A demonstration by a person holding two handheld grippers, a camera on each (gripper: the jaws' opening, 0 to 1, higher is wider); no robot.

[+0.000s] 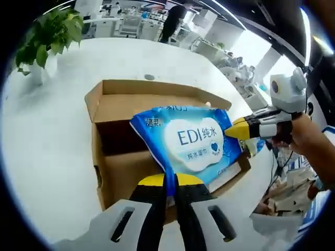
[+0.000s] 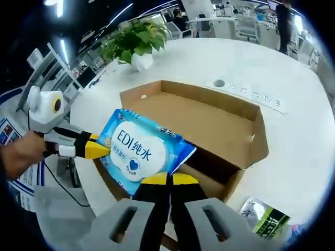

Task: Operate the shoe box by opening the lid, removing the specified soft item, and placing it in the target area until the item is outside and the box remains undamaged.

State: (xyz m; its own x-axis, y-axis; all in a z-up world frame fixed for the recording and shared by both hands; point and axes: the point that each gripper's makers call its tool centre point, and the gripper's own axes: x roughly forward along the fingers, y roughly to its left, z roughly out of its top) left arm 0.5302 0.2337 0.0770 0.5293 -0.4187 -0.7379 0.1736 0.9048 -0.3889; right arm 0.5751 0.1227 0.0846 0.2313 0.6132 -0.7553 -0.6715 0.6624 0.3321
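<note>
I had the wipes pack (image 1: 188, 141) pinched at both ends, left gripper (image 1: 170, 185) and right gripper (image 2: 168, 183), its long axis spanning them above the open shoe box (image 2: 209, 123).

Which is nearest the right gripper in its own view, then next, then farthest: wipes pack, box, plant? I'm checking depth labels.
1. Wipes pack: clamped in the right gripper, directly ahead; the left gripper holds its other end.
2. Box: open, just beyond and beneath the pack.
3. Plant: far across the table, behind the box.
</note>
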